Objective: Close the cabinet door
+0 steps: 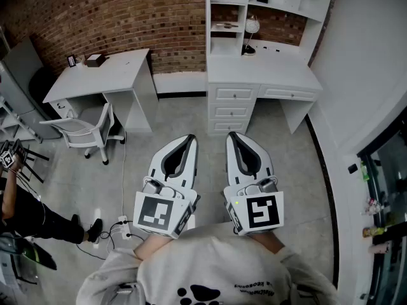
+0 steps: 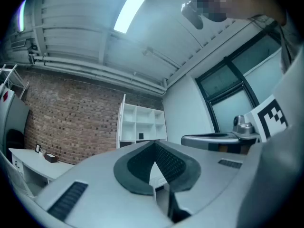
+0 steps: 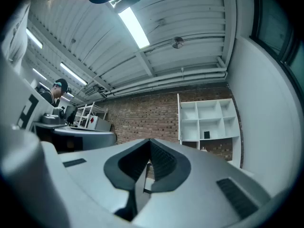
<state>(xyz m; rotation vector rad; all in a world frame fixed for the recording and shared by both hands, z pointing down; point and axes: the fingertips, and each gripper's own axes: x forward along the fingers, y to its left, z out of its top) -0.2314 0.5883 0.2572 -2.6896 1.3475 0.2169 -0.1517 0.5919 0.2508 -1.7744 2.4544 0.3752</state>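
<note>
Left gripper (image 1: 189, 138) and right gripper (image 1: 233, 137) both clamped together, empty, well short of the cabinet (image 1: 235, 103); closed tips could skid off when pushing.

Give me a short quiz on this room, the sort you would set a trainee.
1. True or false: the left hand-held gripper and the right hand-held gripper each clamp an object.
2. The far wall is made of: A) brick B) glass C) wooden planks
3. Short answer: which seat stands by the left desk?
Key: 1 false, both have their jaws shut on nothing. 2 A. 3 the chair.
</note>
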